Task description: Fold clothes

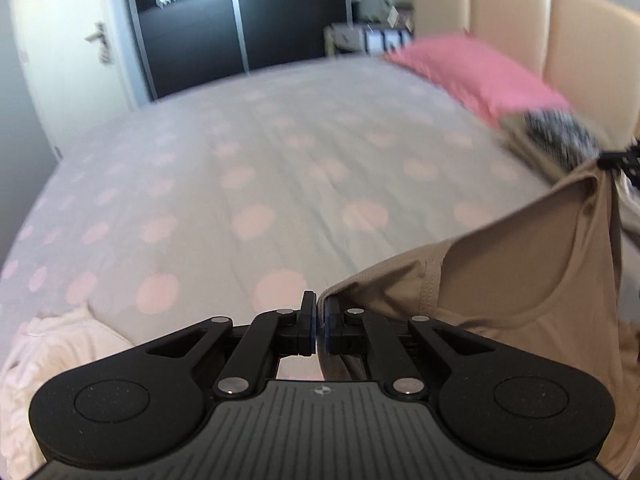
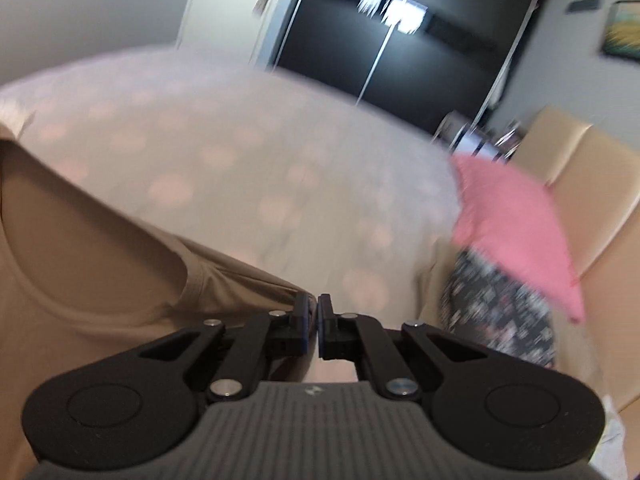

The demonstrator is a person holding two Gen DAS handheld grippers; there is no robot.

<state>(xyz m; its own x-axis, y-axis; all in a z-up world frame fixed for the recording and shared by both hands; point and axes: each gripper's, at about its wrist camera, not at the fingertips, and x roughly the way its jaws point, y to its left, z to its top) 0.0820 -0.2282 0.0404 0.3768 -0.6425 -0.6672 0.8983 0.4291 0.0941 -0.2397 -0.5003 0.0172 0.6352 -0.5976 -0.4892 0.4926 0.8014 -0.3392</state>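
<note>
A tan sleeveless top (image 1: 520, 280) hangs stretched between my two grippers above the bed. My left gripper (image 1: 318, 320) is shut on one shoulder edge of it, and the cloth runs off to the right toward the other gripper's tip (image 1: 622, 160). In the right wrist view the same tan top (image 2: 88, 248) fills the lower left, its neckline curving across. There my right gripper (image 2: 314, 320) is shut on the top's edge, which comes in from the left.
The bed's grey sheet (image 1: 280, 160) with pink dots spreads below. A pink pillow (image 1: 480, 72) and a dark patterned folded garment (image 2: 500, 312) lie by the beige headboard (image 1: 580, 40). White cloth (image 1: 48, 360) is bunched at lower left. Dark wardrobe doors (image 1: 240, 20) stand behind.
</note>
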